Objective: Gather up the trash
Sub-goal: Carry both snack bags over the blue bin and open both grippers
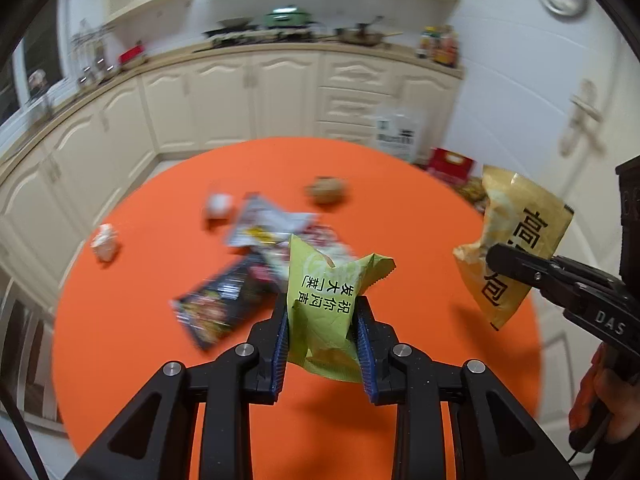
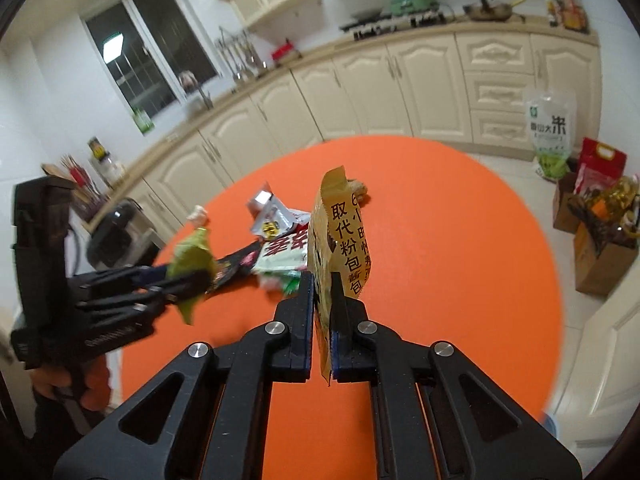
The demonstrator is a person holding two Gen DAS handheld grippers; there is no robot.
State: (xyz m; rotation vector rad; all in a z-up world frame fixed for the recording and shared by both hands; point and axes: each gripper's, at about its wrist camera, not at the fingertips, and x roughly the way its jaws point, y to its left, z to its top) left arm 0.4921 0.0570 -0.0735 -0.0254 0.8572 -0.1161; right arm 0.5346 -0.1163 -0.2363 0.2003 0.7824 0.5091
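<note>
Looking at where things stand, I'd say this is maybe a third of the way through at best. The left gripper [image 1: 322, 336] is clamped on a crumpled green wrapper [image 1: 328, 304], held up clear of the orange surface [image 1: 400, 208]. The right gripper [image 2: 322, 320] has its jaws pressed tight on a flat yellow packet [image 2: 340, 240], also lifted off the surface. So two pieces are in hand, one each.

Left to do: plenty. A heap of wrappers [image 1: 272, 236] sits mid-surface, with a dark snack bag [image 1: 216, 304] lying just beside it. Further out there's a white crumpled tissue [image 1: 105, 242] near the left edge, another white wad [image 1: 219, 205] and a brownish lump [image 1: 326, 190], each apart from the heap.

No bin or bag shows in either view, so my guess is both pieces need dropping somewhere off-camera before the next round of grabs.
</note>
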